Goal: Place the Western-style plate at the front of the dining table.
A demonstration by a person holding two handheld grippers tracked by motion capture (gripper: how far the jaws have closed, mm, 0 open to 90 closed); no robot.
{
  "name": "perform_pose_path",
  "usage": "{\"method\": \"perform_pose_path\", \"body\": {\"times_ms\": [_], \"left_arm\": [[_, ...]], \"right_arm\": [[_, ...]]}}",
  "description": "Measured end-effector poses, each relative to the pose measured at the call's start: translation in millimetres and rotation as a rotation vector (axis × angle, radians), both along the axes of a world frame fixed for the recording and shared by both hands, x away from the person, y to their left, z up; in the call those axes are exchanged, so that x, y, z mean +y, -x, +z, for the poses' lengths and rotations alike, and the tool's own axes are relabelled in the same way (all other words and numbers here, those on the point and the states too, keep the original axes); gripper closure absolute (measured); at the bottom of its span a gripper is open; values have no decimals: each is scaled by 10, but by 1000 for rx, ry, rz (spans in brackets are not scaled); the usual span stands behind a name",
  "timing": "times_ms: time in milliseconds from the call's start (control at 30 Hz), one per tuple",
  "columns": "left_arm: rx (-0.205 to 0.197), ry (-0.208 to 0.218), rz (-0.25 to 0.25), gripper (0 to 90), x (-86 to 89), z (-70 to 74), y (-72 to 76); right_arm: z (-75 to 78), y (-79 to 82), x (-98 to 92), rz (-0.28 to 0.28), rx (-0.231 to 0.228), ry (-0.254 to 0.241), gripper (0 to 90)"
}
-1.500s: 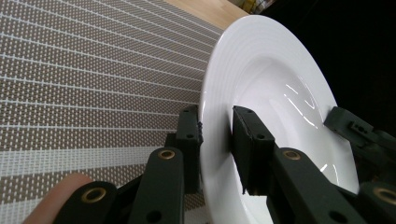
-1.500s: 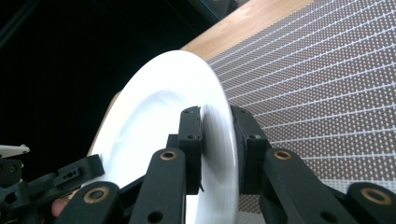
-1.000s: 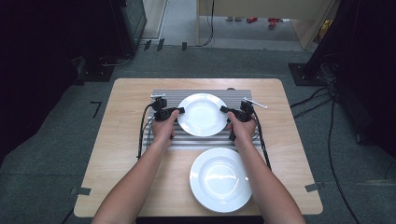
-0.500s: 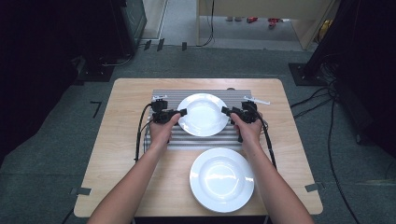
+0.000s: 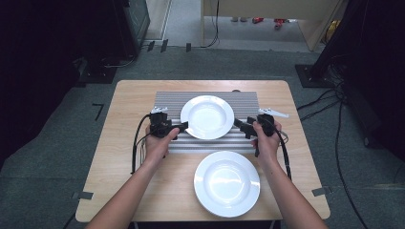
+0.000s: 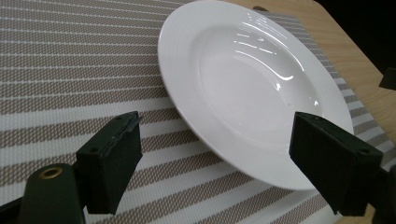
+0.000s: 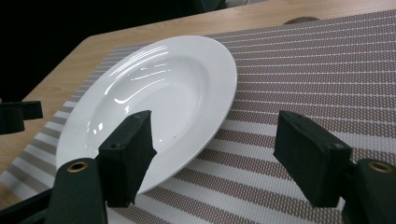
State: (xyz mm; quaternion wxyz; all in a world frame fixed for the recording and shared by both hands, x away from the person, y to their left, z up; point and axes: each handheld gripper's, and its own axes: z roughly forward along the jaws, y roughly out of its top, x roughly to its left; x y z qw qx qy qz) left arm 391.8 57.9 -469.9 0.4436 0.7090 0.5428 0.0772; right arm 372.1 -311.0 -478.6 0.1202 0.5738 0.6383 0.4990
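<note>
White deep plate: glossy, empty, upright, flat on striped placemat, table's far half.

The table is evenly lit from above, while the surrounding floor falls off into deep shadow at both sides. Bright streaks of glare are reflected in the bowl of the far plate, beyond the fingers, and soft shadow is cast under its rim. The high view is slightly soft and grainy. The near fingers are rendered dark and a little blurred.
</note>
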Motion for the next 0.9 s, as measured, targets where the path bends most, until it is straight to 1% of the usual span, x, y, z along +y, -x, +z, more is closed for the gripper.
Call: {"method": "perform_pose_path", "body": {"times_ms": [33,133,200,233,300,367,400,533,567,600,633,700,733,767,800,833,900], "left_arm": [[-5,-1,1,169,29,-2,30],[-12,-12,4,155,109,-14,124],[-12,-14,6,155,147,-21,176],[-13,-12,10,155,165,-22,210],[-27,-14,14,155,195,-22,269],[-30,-18,12,155,217,-23,313],[-30,-21,12,155,240,-26,363],[-30,-28,20,155,292,-27,439],[-31,-27,21,155,311,-26,454],[-30,-24,22,155,338,-22,475],[-40,-21,37,155,397,-15,528],[-43,-17,41,155,428,-13,554],[-46,-14,46,155,457,-13,578],[-48,-20,51,155,489,-10,602],[-53,-23,60,155,556,-7,648],[-53,-23,60,155,556,-7,648],[-55,-27,66,155,627,-6,700]], "right_arm": [[2,39,-19,4,-3,-5,270],[9,148,-64,10,-7,7,265],[21,227,-99,19,-16,8,256],[35,294,-129,21,-25,3,251],[39,317,-140,23,-31,5,249],[53,381,-165,26,-40,12,245],[60,444,-190,26,-44,8,243],[67,535,-233,27,-46,1,240],[73,600,-266,28,-50,1,241],[73,600,-266,28,-50,1,241],[66,675,-308,21,-53,12,245],[52,731,-344,18,-49,13,245],[52,731,-344,18,-49,13,245],[32,794,-395,7,-48,11,246],[24,823,-424,2,-44,9,246],[19,852,-451,-6,-43,10,247],[16,881,-480,-13,-42,8,249]]}}
